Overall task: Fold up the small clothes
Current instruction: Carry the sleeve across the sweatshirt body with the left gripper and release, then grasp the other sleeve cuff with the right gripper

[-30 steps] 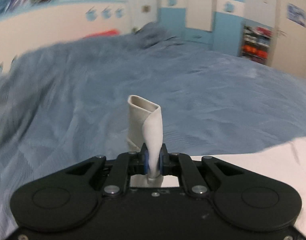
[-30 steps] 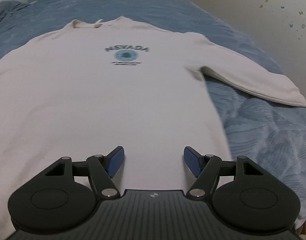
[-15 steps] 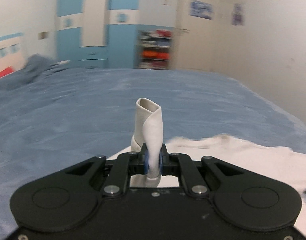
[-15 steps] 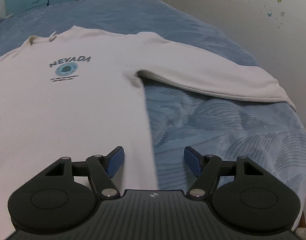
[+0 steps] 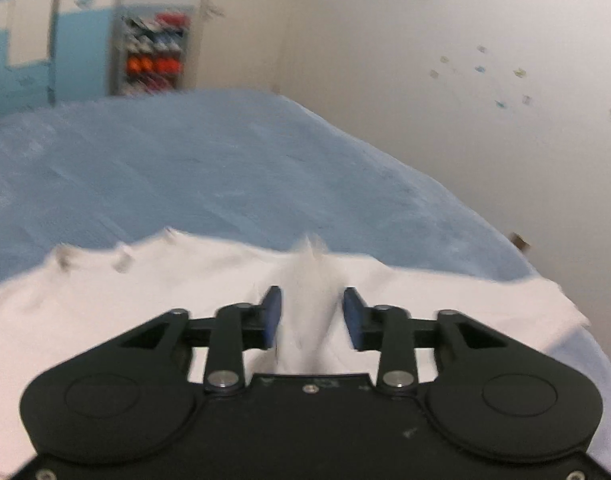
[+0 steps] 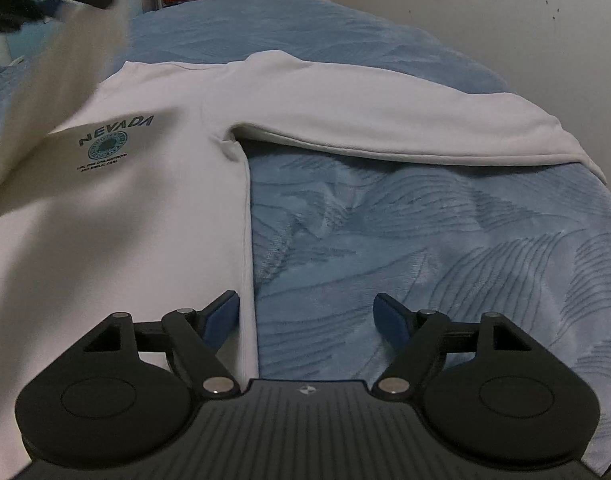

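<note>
Lying flat on the blue bedspread [image 6: 445, 248], the white sweatshirt [image 6: 153, 208] shows its "NEVADA" print [image 6: 115, 130] face up, with one long sleeve [image 6: 385, 120] stretched out to the right across the bed. The right tongs [image 6: 307, 318] stand wide, hovering over the sweatshirt's near right edge, the left pad above cloth and the right pad above bare bedspread. In the left wrist view the left tongs [image 5: 309, 316] are parted, a blurred ridge of white fabric [image 5: 311, 280] rising between the pads; whether it touches them I cannot tell. A shelf unit [image 5: 153, 54] stands at the far wall.
</note>
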The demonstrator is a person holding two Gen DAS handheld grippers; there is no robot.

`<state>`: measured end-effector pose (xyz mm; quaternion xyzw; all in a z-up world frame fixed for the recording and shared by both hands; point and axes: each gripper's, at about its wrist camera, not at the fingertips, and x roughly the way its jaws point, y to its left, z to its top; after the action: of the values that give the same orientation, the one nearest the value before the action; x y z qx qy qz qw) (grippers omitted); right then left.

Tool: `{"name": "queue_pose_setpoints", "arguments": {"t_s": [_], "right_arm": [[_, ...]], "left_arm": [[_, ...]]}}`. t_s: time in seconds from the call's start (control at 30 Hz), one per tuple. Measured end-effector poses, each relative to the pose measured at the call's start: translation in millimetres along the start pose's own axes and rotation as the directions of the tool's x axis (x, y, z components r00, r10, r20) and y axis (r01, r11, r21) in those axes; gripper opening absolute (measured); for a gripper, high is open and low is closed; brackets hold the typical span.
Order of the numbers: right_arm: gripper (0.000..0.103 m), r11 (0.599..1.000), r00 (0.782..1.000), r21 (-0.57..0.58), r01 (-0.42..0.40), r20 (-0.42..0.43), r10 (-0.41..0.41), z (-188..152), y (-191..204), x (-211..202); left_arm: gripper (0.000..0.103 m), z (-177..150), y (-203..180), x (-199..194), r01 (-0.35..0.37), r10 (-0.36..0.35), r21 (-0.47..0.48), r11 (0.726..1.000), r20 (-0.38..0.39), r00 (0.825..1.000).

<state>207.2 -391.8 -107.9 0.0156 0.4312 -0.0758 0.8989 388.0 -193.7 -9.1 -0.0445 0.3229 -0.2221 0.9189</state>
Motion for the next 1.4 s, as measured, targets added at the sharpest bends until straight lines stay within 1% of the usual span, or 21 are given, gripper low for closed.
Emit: {"name": "queue_pose_setpoints", "arguments": {"t_s": [0.1, 0.2, 0.27, 0.37, 0.53, 0.63, 0.7, 0.73, 0.8, 0.83, 0.9, 0.93, 0.97, 1.0, 1.03, 1.1, 1.13, 1.17, 1.27, 1.33, 1.4], "right_arm": [[0.088, 1.000, 1.000, 0.004, -0.003, 0.004, 0.003, -1.4, -1.2, -0.8], [0.089, 1.000, 1.000, 0.021, -0.004, 0.004, 0.004, -3.0, -1.4, -1.2], [0.090, 1.000, 1.000, 0.020, 0.000, 0.007, 0.000, -4.2, -1.1, -1.5], [0.090, 1.000, 1.000, 0.020, 0.007, 0.012, -0.008, -8.4, 0.5, -1.5], [0.090, 1.000, 1.000, 0.028, 0.013, 0.024, -0.013, -11.3, 0.5, -1.4], [0.090, 0.998, 1.000, 0.055, -0.011, 0.022, 0.010, -9.9, -5.8, -2.0], [0.089, 0.994, 0.998, 0.095, -0.062, 0.026, 0.059, -6.6, -17.7, -3.8], [0.085, 0.983, 0.992, 0.132, -0.124, 0.027, 0.122, -2.9, -30.5, -4.3], [0.082, 0.948, 0.978, 0.240, -0.209, 0.075, 0.197, 4.4, -70.4, -6.1], [0.083, 0.934, 0.979, 0.295, -0.201, 0.101, 0.179, 6.8, -90.2, -7.4], [0.084, 0.910, 0.988, 0.394, -0.129, 0.134, 0.082, 14.8, -136.5, -9.2], [0.084, 0.892, 0.989, 0.443, -0.093, 0.145, 0.031, 21.0, -164.2, -9.4], [0.084, 0.874, 0.988, 0.479, -0.084, 0.155, 0.010, 25.0, -183.3, -8.9], [0.084, 0.828, 0.987, 0.551, -0.109, 0.161, 0.023, 30.9, -213.4, -4.9], [0.082, 0.774, 0.984, 0.615, -0.152, 0.165, 0.062, 34.6, -236.2, 0.5], [0.077, 0.605, 0.967, 0.755, -0.253, 0.207, 0.146, 42.0, -284.2, 13.5], [0.077, 0.551, 0.959, 0.785, -0.283, 0.241, 0.150, 47.3, -302.1, 17.5], [0.077, 0.531, 0.961, 0.802, -0.275, 0.247, 0.125, 55.3, -316.7, 20.8], [0.077, 0.528, 0.979, 0.826, -0.196, 0.200, 0.051, 68.6, -333.0, 30.9], [0.071, 0.488, 0.989, 0.864, -0.127, 0.145, 0.001, 69.5, -339.3, 41.8], [0.065, 0.455, 0.991, 0.884, -0.113, 0.136, -0.019, 68.2, -344.1, 52.1]], "left_arm": [[0.035, -10.4, 12.4, -5.8, -0.038, 0.038, 0.010, 0.999, -0.044, 0.998], [0.037, -17.9, 32.0, -25.0, -0.119, 0.120, 0.029, 0.992, -0.044, 0.992], [0.039, -31.6, 48.1, -43.7, -0.184, 0.185, 0.035, 0.982, -0.042, 0.982], [0.040, -58.7, 79.0, -75.1, -0.298, 0.300, 0.040, 0.954, -0.057, 0.952], [0.041, -120.9, 115.0, -112.6, -0.413, 0.409, 0.007, 0.911, -0.149, 0.900], [0.042, -157.0, 128.6, -121.6, -0.446, 0.427, -0.039, 0.894, -0.225, 0.876], [0.042, -169.3, 129.3, -122.6, -0.449, 0.418, -0.075, 0.890, -0.257, 0.872], [0.042, -173.6, 128.2, -126.6, -0.446, 0.412, -0.083, 0.891, -0.262, 0.873], [0.042, -179.0, 121.3, -126.5, -0.434, 0.399, -0.089, 0.897, -0.262, 0.879], [0.042, -181.5, 117.8, -126.5, -0.427, 0.391, -0.095, 0.899, -0.262, 0.882], [0.042, -188.8, 117.1, -133.0, -0.413, 0.375, -0.102, 0.905, -0.266, 0.888], [0.042, -196.7, 118.1, -143.2, -0.411, 0.374, -0.102, 0.906, -0.265, 0.889], [0.042, -199.4, 120.4, -149.1, -0.415, 0.377, -0.101, 0.904, -0.269, 0.886], [0.042, -205.6, 126.6, -160.0, -0.423, 0.383, -0.094, 0.901, -0.281, 0.880], [0.042, -204.0, 124.7, -156.0, -0.429, 0.391, -0.077, 0.900, -0.293, 0.872], [0.042, -197.1, 117.1, -152.5, -0.432, 0.403, -0.043, 0.901, -0.285, 0.870], [0.042, -194.1, 115.1, -150.0, -0.435, 0.410, -0.033, 0.900, -0.271, 0.871], [0.043, -191.4, 114.0, -147.8, -0.440, 0.417, -0.031, 0.897, -0.263, 0.870], [0.043, -184.6, 111.6, -140.1, -0.453, 0.427, -0.040, 0.891, -0.268, 0.863], [0.043, -181.9, 108.3, -134.3, -0.468, 0.444, -0.021, 0.883, -0.280, 0.851], [0.043, -179.7, 105.6, -127.8, -0.484, 0.463, -0.004, 0.875, -0.286, 0.839]]}}
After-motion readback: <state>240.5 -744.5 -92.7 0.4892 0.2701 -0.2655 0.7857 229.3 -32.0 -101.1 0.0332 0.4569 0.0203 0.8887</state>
